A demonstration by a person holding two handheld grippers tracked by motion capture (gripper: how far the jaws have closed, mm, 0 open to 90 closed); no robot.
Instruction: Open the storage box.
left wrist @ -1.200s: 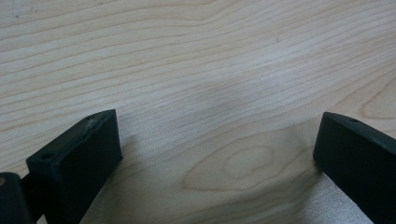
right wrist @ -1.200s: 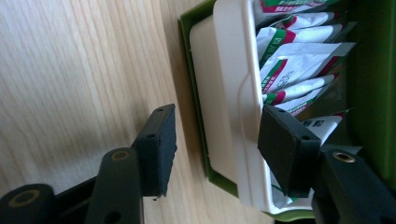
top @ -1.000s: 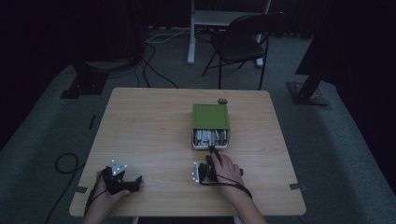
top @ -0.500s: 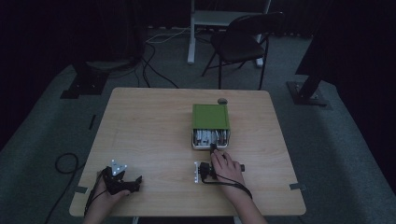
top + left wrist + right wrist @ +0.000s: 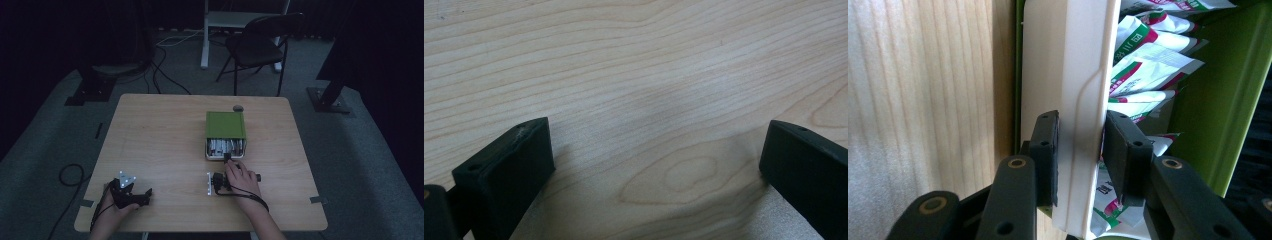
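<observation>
Between the just-closing jaws of the right gripper (image 5: 1080, 155) sits the white drawer front (image 5: 1068, 75) of the green box (image 5: 225, 125), pinched for pulling; sachets (image 5: 1148, 55) lie beyond. The left gripper (image 5: 656, 165) rests spread, empty.

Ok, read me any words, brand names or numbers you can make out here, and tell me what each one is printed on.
Sachets inside the green box: red, green and white print with what look like Chinese characters, too blurred and cut off to read.
White front panel of the box, pinched by the right gripper: no print that can be read.
High view: box and table show no text that can be read.
</observation>
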